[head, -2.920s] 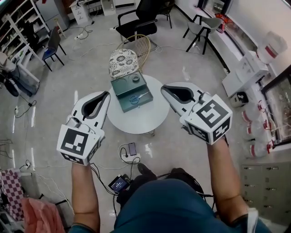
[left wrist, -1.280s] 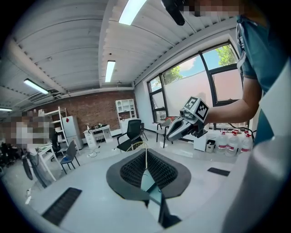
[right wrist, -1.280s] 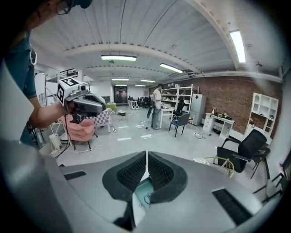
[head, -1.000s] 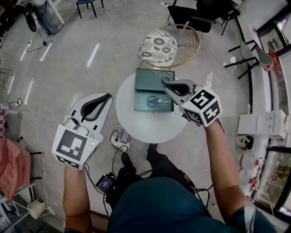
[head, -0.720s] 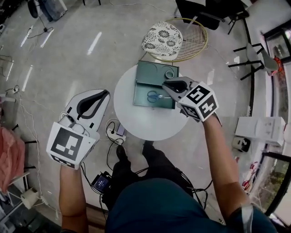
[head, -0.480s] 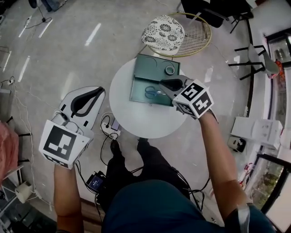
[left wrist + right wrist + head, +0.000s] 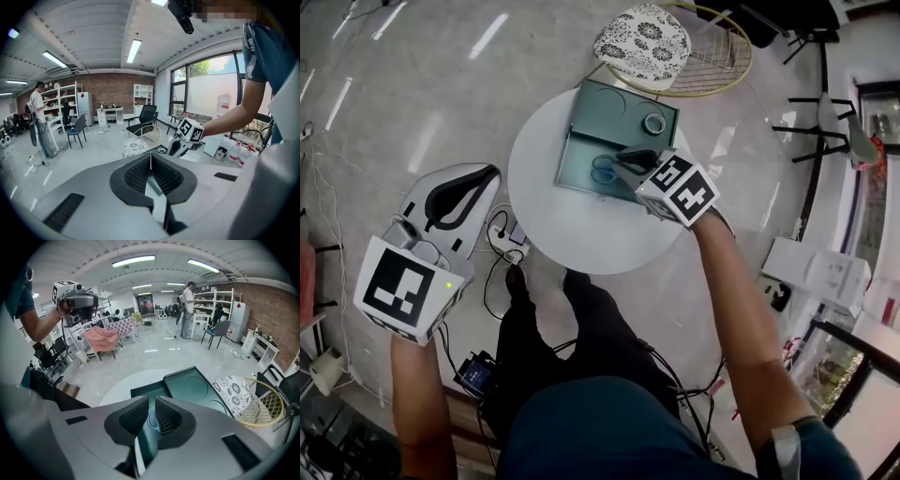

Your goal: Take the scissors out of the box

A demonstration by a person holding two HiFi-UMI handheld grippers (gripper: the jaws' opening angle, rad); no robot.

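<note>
The blue-handled scissors (image 7: 602, 171) lie in the tray of an open dark green box (image 7: 577, 155) on a round white table (image 7: 572, 234). My right gripper (image 7: 623, 157) reaches down into the tray, right over the scissors. In the right gripper view its jaws (image 7: 152, 401) stand slightly apart, and a blue scissors handle ring (image 7: 152, 420) shows in the gap. My left gripper (image 7: 478, 173) hangs off the table's left side over the floor, empty. Its pads (image 7: 150, 157) meet, so it is shut.
The box's lid (image 7: 619, 103) lies open behind the tray with a roll of tape (image 7: 653, 123) on it. A wire chair with a patterned cushion (image 7: 642, 33) stands beyond the table. A power strip and cables (image 7: 499, 225) lie on the floor at the left.
My right gripper has moved forward and down from above the table's right side onto the scissors in the tray. The left gripper has drifted left and down in the view, staying shut.
</note>
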